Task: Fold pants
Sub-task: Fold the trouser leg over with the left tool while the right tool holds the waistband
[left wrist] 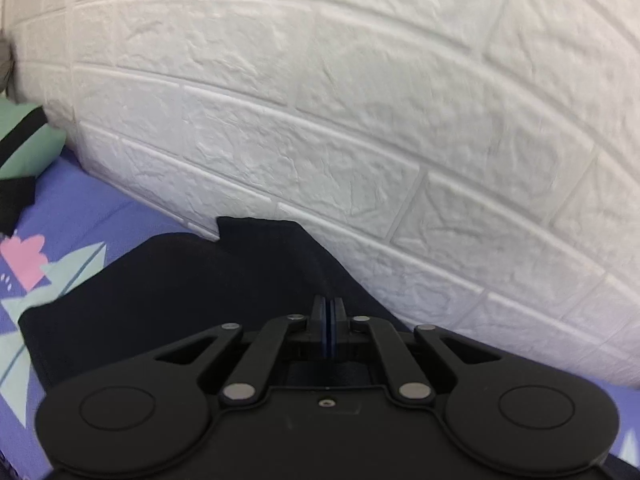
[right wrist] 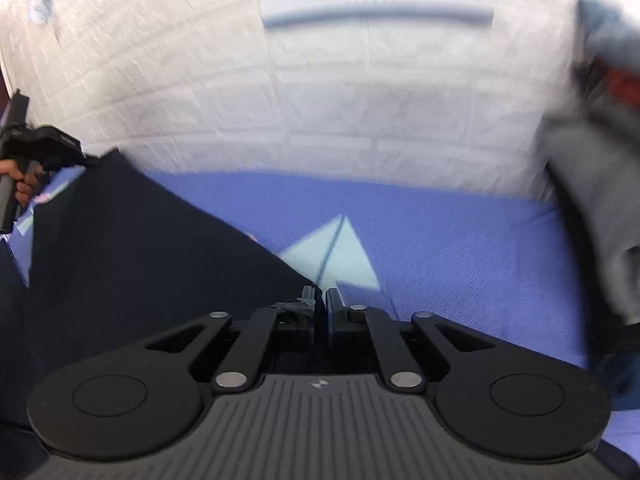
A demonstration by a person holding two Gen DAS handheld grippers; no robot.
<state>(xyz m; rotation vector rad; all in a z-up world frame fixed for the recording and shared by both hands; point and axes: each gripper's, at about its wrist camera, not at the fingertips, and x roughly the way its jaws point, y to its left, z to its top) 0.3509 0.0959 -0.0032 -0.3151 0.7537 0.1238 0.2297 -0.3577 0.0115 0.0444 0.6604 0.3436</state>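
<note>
The black pants [left wrist: 180, 292] hang in front of me over the purple patterned bedsheet [left wrist: 80, 216]. My left gripper [left wrist: 329, 304] is shut on the pants' fabric at their right side, next to the white brick wall. In the right wrist view the pants [right wrist: 128, 260] spread to the left, lifted off the sheet. My right gripper [right wrist: 320, 296] is shut on the pants' edge at its fingertips. The left gripper [right wrist: 40, 144] shows at the far left of that view, held by a hand and gripping the other end of the pants.
A white brick-pattern wall [left wrist: 360, 100] runs close behind the bed. A green and black garment [left wrist: 24, 148] lies at the left. A grey garment [right wrist: 592, 200] hangs at the right of the right wrist view. The sheet [right wrist: 440, 232] has pale triangle prints.
</note>
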